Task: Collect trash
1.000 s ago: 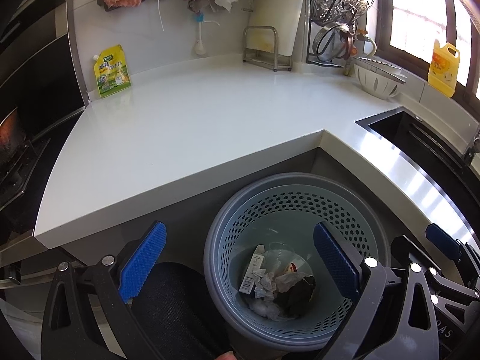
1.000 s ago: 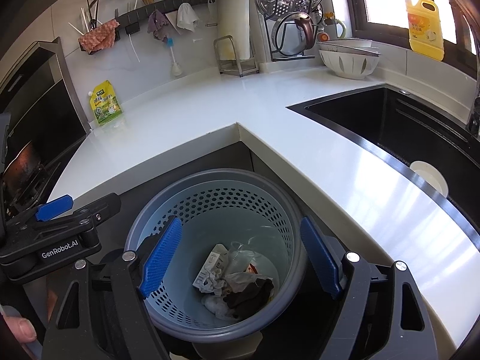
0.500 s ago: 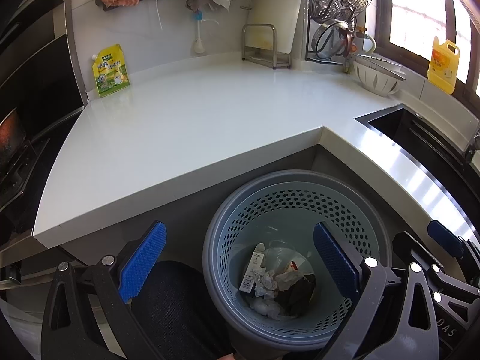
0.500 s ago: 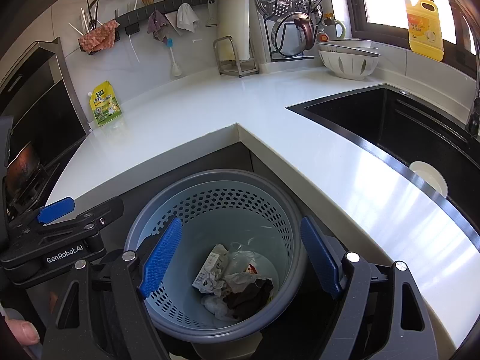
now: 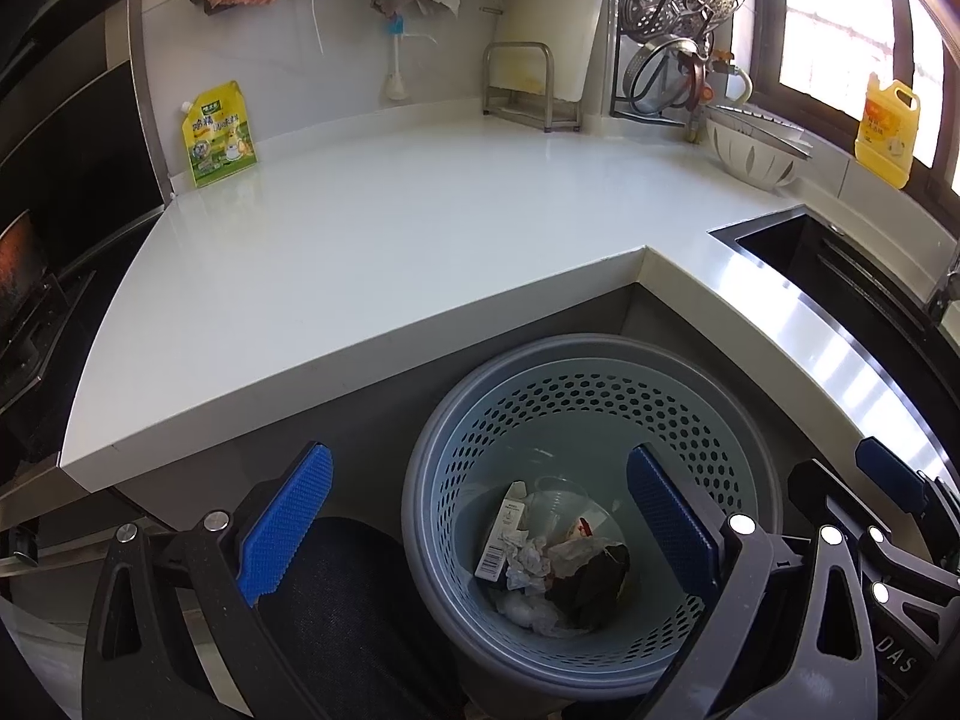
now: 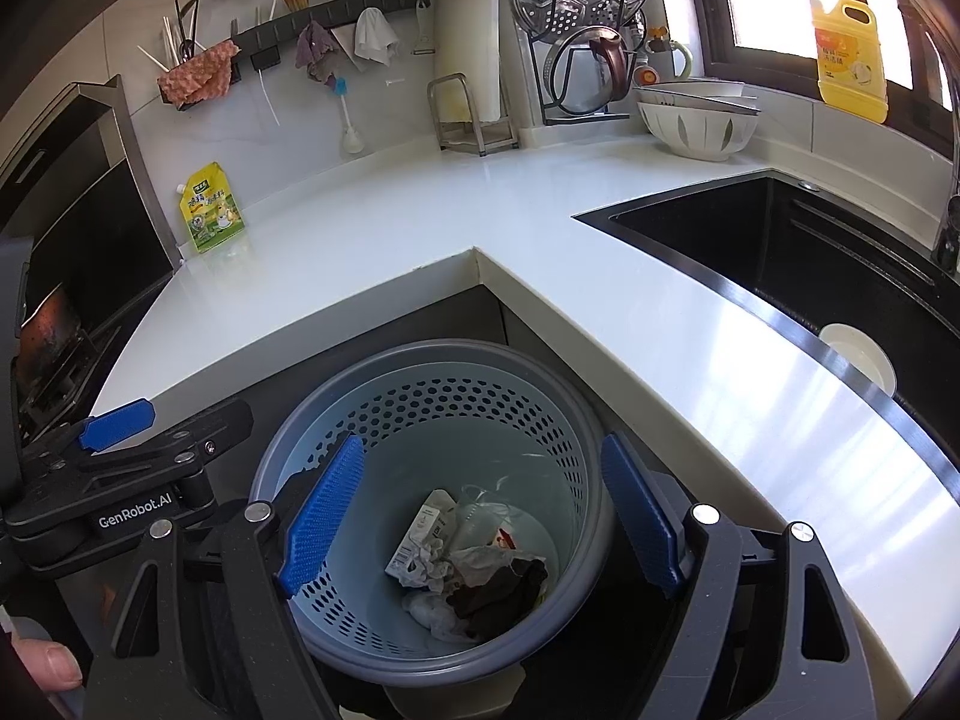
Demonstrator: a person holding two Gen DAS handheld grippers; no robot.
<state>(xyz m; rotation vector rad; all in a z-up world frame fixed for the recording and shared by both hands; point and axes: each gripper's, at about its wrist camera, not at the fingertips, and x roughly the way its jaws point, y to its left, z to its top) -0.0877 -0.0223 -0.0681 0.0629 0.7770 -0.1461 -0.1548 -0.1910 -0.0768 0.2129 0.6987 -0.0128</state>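
Blue pads spread and empty, my left gripper (image 5: 477, 525) and right gripper (image 6: 480, 513) hover over the bin (image 6: 576, 420), whose trash (image 6: 474, 570) lies below them, seemingly collected.

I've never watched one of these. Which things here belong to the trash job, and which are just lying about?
Job:
bin
trash inside it
left gripper and right gripper, both open, empty

Lying about:
yellow pouch
white colander
yellow bottle
hanging cloths

both wrist views above bin (image 5: 591, 480), countertop (image 6: 372, 264)
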